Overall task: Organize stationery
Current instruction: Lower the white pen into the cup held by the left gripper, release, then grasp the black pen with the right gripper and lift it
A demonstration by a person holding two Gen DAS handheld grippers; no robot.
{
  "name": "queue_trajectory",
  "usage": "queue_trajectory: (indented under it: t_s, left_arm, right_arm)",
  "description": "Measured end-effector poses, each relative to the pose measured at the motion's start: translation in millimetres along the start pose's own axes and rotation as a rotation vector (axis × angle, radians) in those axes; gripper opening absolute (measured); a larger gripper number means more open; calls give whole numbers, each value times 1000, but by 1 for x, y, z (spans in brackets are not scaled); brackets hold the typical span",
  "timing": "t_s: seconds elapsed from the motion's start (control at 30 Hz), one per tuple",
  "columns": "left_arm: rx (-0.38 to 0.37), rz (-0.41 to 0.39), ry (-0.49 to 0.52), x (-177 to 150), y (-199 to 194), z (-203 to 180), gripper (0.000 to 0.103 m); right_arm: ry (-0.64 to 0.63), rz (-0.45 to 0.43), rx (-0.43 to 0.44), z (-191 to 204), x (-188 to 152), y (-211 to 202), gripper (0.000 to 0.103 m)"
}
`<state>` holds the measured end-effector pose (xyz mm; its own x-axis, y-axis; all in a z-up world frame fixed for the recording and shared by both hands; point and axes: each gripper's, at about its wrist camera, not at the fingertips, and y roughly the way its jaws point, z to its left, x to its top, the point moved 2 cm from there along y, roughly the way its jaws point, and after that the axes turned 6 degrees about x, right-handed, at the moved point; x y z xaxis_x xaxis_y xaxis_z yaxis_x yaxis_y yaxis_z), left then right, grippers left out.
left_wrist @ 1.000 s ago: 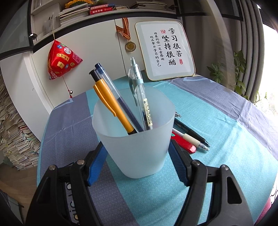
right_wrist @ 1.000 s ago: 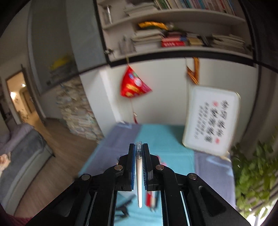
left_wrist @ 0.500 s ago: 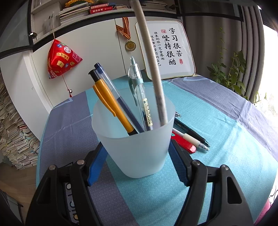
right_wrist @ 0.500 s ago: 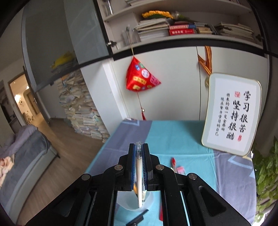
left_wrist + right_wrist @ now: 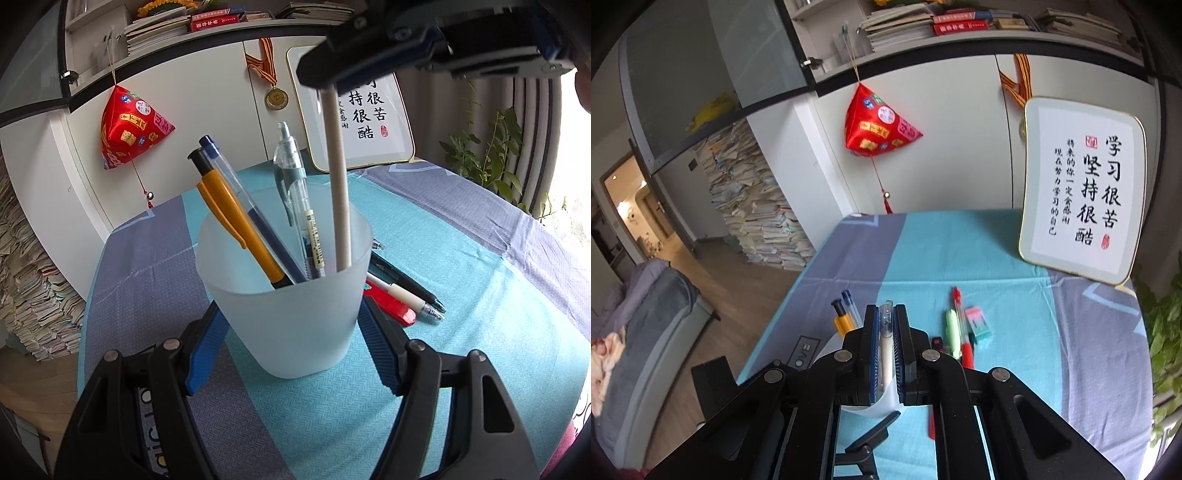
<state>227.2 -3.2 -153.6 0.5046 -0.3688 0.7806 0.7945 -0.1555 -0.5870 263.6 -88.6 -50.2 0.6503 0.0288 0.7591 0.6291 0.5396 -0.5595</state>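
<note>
Left gripper [image 5: 291, 332] clasps the frosted cup [image 5: 284, 306] of pens; right gripper [image 5: 885, 325] pinches a white pen [image 5: 338, 184] inside it.

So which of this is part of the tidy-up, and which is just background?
Job: frosted plastic cup, cream pen in right gripper, left gripper, loose pens, pink-green eraser.

Background: framed calligraphy board, red hanging pouch, medal.

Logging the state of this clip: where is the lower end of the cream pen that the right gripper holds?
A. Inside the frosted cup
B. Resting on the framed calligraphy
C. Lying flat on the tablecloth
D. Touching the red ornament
A: in the left wrist view the cream pen hangs from the right gripper and its lower end sits below the rim of the frosted cup, beside the other pens.
</note>
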Motion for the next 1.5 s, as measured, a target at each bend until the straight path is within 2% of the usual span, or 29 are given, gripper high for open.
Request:
queue_trajectory:
  t_s: [0.23,0.43,0.53,0.67,0.77,0.93,1.23,1.33,1.5]
  left_arm:
    - [0,1,-1,0,0,0,70]
    - [-1,0,-1,0,0,0,70]
    - [0,-1,2,0,0,1,70]
    - [1,-3,5,0,0,1,70]
    - [1,-4,5,0,-1,1,70]
    - [1,-3,5,0,-1,1,70]
    - [1,-2,4,0,-1,1,70]
    - [0,-1,3,-1,-1,1,70]
    - [-1,-1,2,-1,-1,1,70]
  right_arm:
    - [11,34,3,-1,-6,5,8]
    - [48,27,-2,-9,-15,-7,8]
    - [37,36,-47,-18,-26,-10,8]
    - [34,141,-172,-39,-56,8,8]
    - [49,217,-228,-54,-75,26,9]
    - [98,248,-206,-68,-83,44,9]
    - [75,272,-201,-68,-84,65,9]
    - [70,282,-203,-68,-85,65,9]
    - [68,287,-255,-73,-89,45,9]
